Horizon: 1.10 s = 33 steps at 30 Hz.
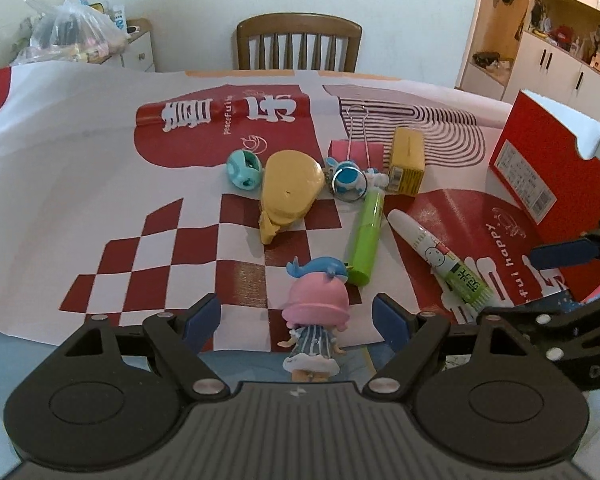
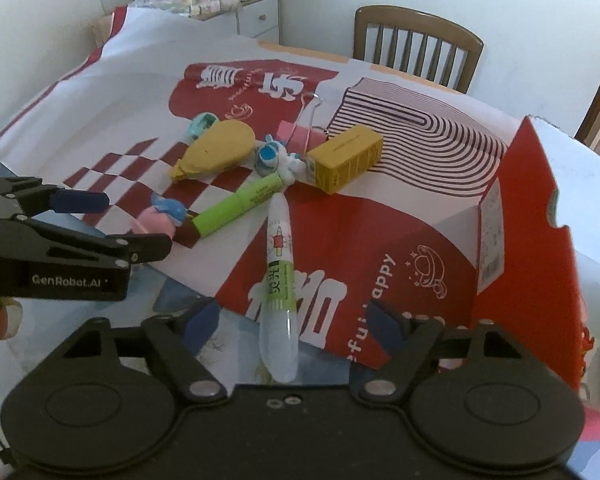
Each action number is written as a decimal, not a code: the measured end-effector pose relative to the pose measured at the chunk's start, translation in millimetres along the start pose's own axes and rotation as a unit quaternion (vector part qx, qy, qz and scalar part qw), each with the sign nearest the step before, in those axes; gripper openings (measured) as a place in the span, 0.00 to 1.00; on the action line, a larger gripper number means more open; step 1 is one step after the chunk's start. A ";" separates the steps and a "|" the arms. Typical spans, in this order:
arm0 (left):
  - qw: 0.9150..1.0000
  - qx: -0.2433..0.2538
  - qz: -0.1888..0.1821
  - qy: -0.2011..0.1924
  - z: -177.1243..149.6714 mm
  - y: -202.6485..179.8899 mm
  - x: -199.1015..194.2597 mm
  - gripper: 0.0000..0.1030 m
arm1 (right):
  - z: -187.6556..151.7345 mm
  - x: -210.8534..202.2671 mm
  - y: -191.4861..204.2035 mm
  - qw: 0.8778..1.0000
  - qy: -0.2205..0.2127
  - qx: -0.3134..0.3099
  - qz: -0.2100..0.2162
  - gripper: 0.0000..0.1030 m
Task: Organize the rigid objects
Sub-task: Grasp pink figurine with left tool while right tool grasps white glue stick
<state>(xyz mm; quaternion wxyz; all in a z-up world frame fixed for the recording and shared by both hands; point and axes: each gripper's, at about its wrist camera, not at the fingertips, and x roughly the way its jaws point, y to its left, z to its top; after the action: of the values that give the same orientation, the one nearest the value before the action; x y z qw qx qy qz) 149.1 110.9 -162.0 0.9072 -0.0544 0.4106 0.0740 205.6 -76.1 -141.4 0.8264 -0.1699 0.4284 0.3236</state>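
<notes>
My left gripper (image 1: 298,316) is open, its fingers on either side of a pink-hatted doll figure (image 1: 314,316) with a blue whale on top, not touching it. My right gripper (image 2: 296,326) is open around the base of a clear glue bottle (image 2: 279,280). Beyond lie a green tube (image 1: 364,236), a yellow drumstick-shaped toy (image 1: 286,192), a teal round toy (image 1: 242,168), a blue-and-white figure (image 1: 348,178), a yellow box (image 1: 407,160) and a pink binder clip (image 1: 356,148). A red box (image 2: 528,248) stands open at the right.
The objects lie on a red-and-white printed sheet (image 1: 100,152) over the table. A wooden chair (image 1: 298,42) stands at the far side. A plastic bag (image 1: 74,32) sits on a cabinet at the back left. Shelves (image 1: 560,28) stand at the right.
</notes>
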 end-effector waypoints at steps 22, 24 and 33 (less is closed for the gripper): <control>0.999 0.035 -0.011 -0.004 -3.4 -13.2 10.4 0.41 | 10.3 29.0 17.6 0.999 0.007 -0.040 -0.005 0.26; 0.999 0.038 -0.006 -0.003 -3.4 -14.5 10.4 0.39 | 10.7 29.0 18.7 0.999 0.007 -0.039 -0.004 0.24; 1.000 0.019 -0.004 0.017 -0.7 -13.1 6.9 0.35 | 9.7 17.7 16.7 1.000 -0.003 -0.004 -0.011 0.16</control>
<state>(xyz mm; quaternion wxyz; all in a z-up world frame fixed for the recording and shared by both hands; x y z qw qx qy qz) 155.4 98.5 -167.2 0.9011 -0.0399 0.4273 0.0619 207.5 -51.5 -150.4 0.8308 -0.1767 0.4226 0.3162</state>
